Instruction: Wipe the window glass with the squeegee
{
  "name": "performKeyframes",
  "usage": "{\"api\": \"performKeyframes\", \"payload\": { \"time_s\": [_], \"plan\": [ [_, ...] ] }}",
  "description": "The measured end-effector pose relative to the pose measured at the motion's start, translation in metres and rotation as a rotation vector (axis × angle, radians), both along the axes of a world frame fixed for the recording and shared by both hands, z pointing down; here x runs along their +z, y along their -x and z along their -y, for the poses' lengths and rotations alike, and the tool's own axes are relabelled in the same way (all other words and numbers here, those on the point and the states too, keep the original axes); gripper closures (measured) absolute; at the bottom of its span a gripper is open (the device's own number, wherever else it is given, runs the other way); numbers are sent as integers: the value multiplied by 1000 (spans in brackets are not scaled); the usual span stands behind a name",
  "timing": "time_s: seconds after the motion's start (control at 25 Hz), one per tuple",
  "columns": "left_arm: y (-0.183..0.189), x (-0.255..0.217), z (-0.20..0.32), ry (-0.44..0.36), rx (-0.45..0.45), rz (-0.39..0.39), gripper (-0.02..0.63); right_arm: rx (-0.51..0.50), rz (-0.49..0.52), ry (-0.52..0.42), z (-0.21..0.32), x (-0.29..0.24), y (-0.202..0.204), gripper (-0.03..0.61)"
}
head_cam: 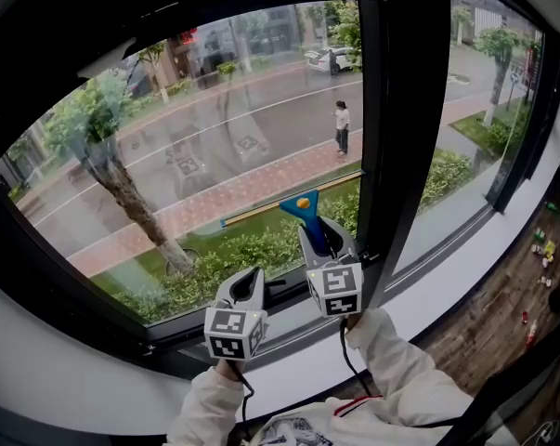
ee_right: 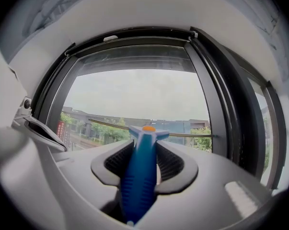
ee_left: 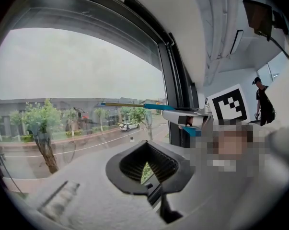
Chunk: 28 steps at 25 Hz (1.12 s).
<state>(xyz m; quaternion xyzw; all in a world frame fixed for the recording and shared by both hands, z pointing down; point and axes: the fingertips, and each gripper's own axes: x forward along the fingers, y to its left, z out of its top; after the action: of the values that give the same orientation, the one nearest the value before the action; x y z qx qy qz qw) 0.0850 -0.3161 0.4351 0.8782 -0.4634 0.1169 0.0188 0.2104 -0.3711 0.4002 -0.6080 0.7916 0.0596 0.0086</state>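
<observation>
At centre frame the squeegee (head_cam: 296, 204) is clamped by the right gripper (head_cam: 315, 232) at the window glass (head_cam: 214, 137). The left gripper (head_cam: 250, 277) is nearly closed and empty. Streaks may be left if the blade is tilted.

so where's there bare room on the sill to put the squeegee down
The white sill is bare left of the left tool, and again right of the right tool toward the wooden floor. The middle is crowded by both tools and the person's sleeves.

Jaws of the right gripper (head_cam: 319, 235) hide the squeegee (head_cam: 303, 207) handle's base.
</observation>
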Motion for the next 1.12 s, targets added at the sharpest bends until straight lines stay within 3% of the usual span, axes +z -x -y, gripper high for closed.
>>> {"api": "performKeyframes", "payload": {
  "time_s": [0.52,0.76,1.12],
  "plan": [
    [-14,65,-10,104,3,17,614,-20,-21,116,-4,84,3,431],
    [-16,84,-14,68,6,84,614,-25,-42,134,-6,108,1,430],
    [-18,114,-19,130,-15,88,614,-40,-60,222,-9,152,2,430]
  ]
}}
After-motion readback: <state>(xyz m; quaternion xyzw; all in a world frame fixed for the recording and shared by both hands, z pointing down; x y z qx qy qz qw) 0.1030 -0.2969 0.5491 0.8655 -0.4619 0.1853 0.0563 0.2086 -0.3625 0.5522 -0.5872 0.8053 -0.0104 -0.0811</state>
